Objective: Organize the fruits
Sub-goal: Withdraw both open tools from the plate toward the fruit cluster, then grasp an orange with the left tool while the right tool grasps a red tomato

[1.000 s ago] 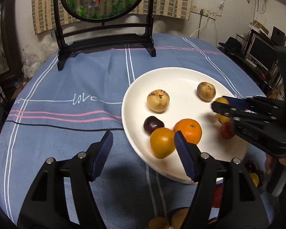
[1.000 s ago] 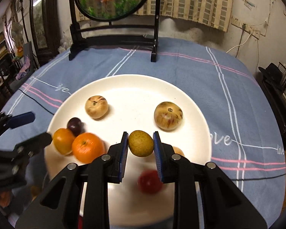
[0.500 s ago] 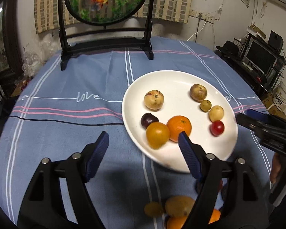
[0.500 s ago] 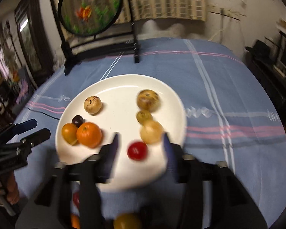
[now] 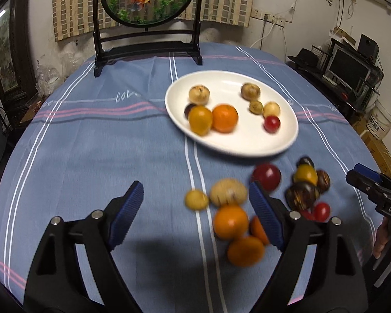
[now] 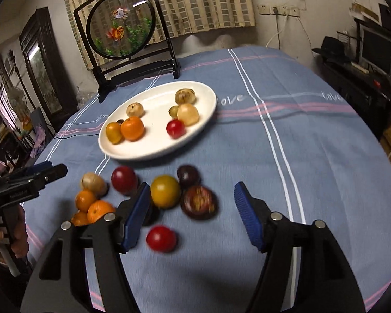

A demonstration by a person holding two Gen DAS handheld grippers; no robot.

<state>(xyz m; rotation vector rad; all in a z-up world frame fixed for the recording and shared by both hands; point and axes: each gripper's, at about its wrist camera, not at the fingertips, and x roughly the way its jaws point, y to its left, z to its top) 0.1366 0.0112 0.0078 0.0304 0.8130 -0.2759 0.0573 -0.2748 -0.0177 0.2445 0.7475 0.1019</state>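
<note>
While both tools hung above the blue striped cloth of the desk (image 5: 91, 143), neither held anything. The left tool (image 5: 195, 214) had its black fingers with blue ribbed pads (image 5: 126, 215) spread wide, and its jaws were opening further; only bare cloth and part of the loose fruit pile showed in the gap, with a small yellow fruit (image 5: 196, 199), a tan oval fruit (image 5: 228, 191) and a blurred round orange (image 5: 230, 221) lying on the cloth toward its right-hand pad, none of them pressed by either pad. The right tool (image 6: 193, 216) also stood apart with its jaws opening; a dark purple-brown round fruit (image 6: 199, 202) and a small red tomato (image 6: 161, 238) lay on the cloth within its gap, and a yellow round fruit (image 6: 165, 191) sat just beside its left-hand pad (image 6: 136, 216). I could not tell whether that pad touched the yellow fruit.

Toward the far half of the desk the white oval ceramic plate (image 6: 153, 151) carried eight fruits: two tan ones, a dark plum, a yellow-orange one, an orange, a small green-brown one, a pale yellow one and a red one. The remaining loose fruits were clustered on the cloth between the plate and the near edge of the desk.
</note>
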